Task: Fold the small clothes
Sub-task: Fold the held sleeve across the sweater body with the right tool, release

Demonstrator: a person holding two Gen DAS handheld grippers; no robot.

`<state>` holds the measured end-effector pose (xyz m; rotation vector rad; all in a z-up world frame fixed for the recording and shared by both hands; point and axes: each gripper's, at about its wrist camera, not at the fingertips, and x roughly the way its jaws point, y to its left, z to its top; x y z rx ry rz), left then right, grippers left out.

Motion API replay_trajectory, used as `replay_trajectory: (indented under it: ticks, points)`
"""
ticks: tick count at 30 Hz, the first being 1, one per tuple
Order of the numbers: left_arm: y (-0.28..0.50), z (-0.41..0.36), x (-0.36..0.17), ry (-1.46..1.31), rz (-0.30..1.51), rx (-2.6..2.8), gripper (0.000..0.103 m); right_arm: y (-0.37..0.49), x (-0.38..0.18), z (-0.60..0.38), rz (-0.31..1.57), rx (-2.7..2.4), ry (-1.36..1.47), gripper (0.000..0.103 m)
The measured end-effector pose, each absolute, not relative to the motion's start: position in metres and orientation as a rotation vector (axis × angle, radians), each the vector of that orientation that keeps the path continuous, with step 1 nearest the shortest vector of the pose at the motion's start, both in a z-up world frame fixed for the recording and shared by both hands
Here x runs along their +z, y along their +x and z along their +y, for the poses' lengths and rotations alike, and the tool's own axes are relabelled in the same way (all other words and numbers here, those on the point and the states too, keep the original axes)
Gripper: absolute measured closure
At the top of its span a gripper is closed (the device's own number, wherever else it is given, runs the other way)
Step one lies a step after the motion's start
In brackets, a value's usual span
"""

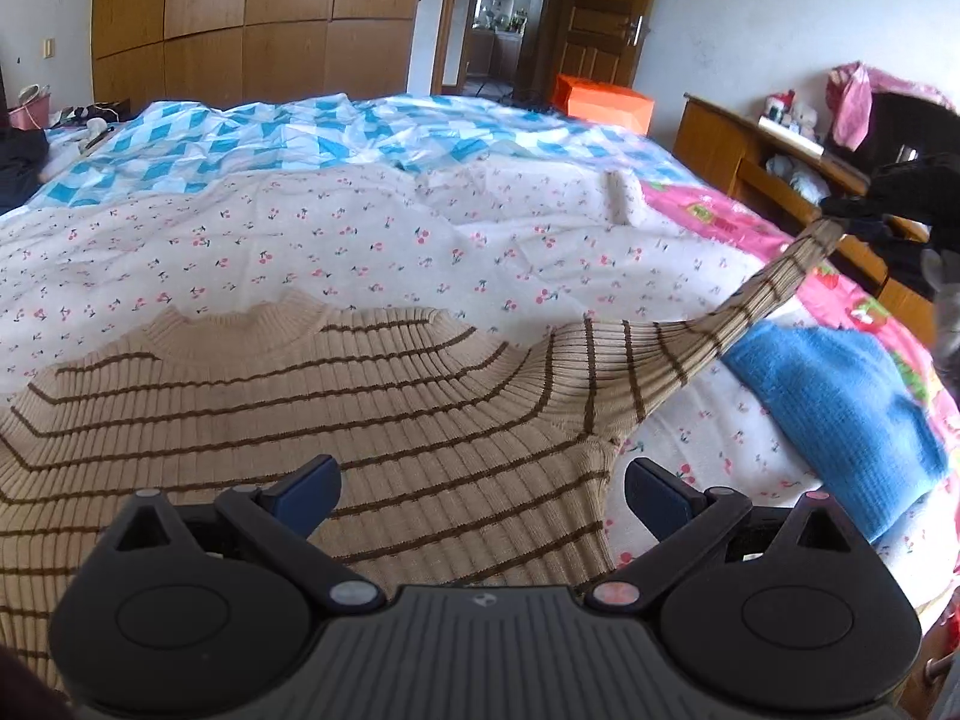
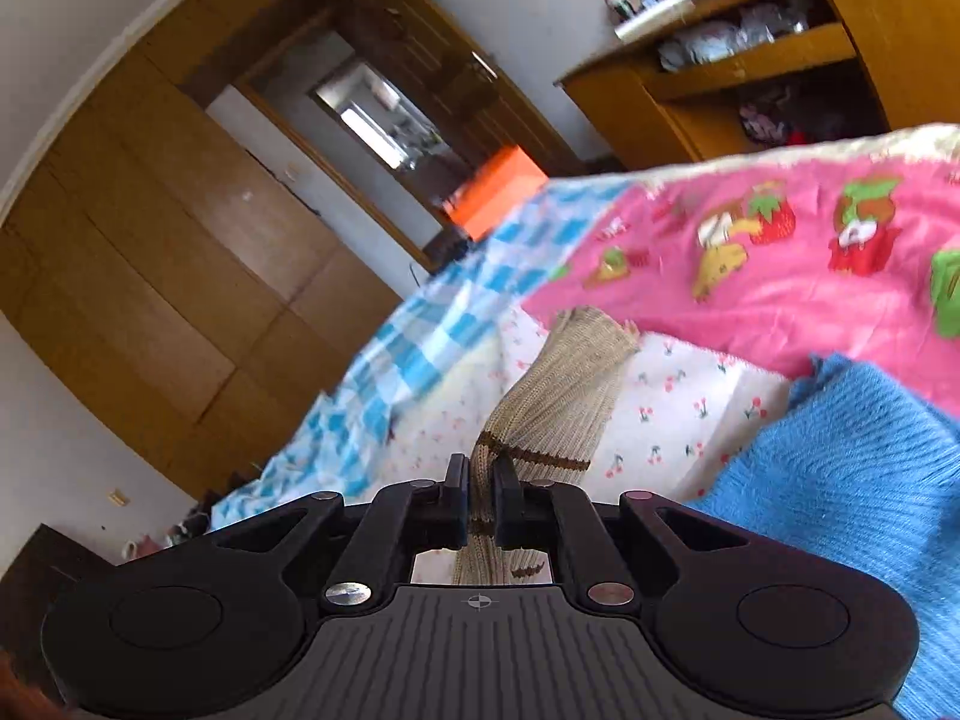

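Right gripper (image 2: 479,501) is clamped tight on the sleeve (image 2: 564,396) of the striped sweater (image 1: 288,420), cuff end poking out past the pads and lifted off the bed (image 1: 360,228). Left gripper (image 1: 480,489) hangs wide open over the body, holding nothing. Sweater's body lies flat, front up, w/ no fold made yet imo, so basically just starting. Blue knit (image 1: 840,396) sits beside it.

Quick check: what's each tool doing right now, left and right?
Left tool: open, holding nothing, above the striped sweater.
Right tool: shut on the sweater's sleeve, lifting it off the bed.
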<state>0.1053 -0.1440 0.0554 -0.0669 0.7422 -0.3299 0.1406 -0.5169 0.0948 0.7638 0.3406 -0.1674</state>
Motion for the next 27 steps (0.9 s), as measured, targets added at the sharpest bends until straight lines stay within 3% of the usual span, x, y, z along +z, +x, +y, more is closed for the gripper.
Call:
replay_trajectory:
  ticks: [8, 16, 27]
  points:
    - [0.072, -0.106, 0.057, -0.069, 0.701, -0.341, 0.0, 0.152, 0.088, -0.464, 0.452, -0.15, 0.68, 0.094]
    - [0.046, -0.012, 0.046, -0.14, 0.681, -0.159, 0.0, 0.189, 0.113, -0.27, 0.543, 0.251, 0.387, 0.095]
    - [0.017, 0.084, 0.024, -0.259, 0.62, 0.084, 0.0, 0.175, -0.006, -0.022, 0.855, 0.584, -0.072, 0.094]
